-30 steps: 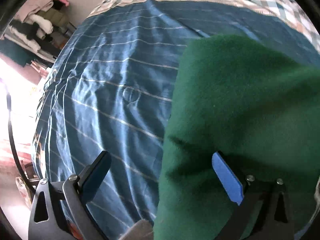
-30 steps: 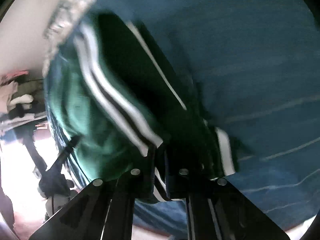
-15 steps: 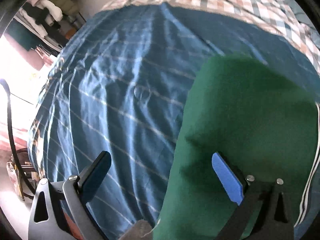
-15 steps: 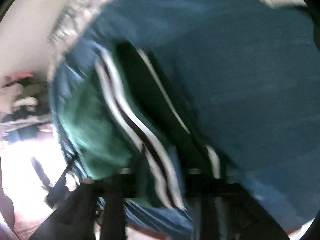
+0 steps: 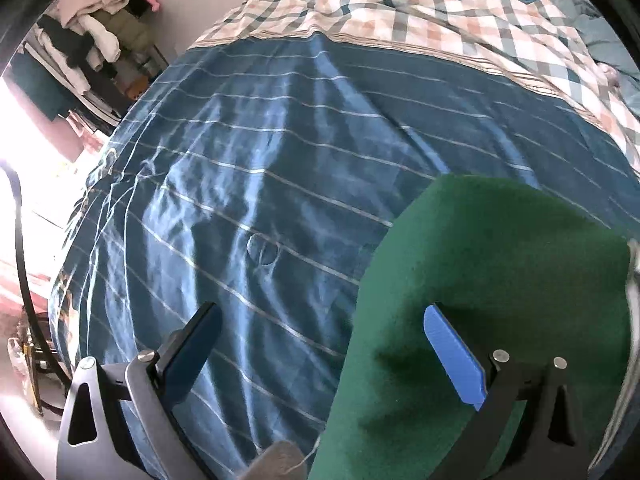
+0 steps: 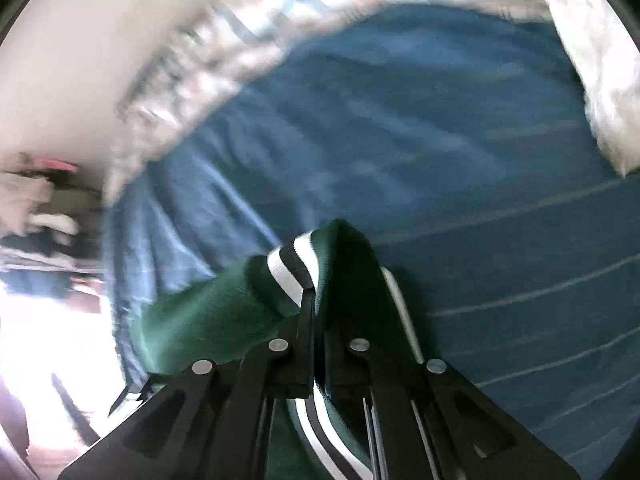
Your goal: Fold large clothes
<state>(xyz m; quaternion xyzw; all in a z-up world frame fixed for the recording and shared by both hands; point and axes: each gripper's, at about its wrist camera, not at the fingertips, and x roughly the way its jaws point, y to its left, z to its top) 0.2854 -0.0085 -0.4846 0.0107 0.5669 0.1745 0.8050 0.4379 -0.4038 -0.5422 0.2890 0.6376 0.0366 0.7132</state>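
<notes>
The right gripper (image 6: pixel 316 320) is squeezed tight on the green garment (image 6: pixel 208 320). It pinches a bunched part with a white and black stripe (image 6: pixel 286 270), so the cloth can be carried and laid over to make a fold. That picture is blurry, so the exact edge it holds is hard to tell.

The left gripper (image 5: pixel 320 340) is spread wide and holds nothing. One blue pad (image 5: pixel 452 356) sits over the flat green cloth, and the dark one (image 5: pixel 192 344) sits over the bed. It looks ready to press down or grab the side of the garment.

The green garment lies on the blue striped bed cover (image 5: pixel 260 160), on the right side of the left view. The bed gives a big soft place to fold on.

Farther back is a checked blanket (image 5: pixel 400 12). Past the bed, clothes hang by the wall (image 5: pixel 84 40).
</notes>
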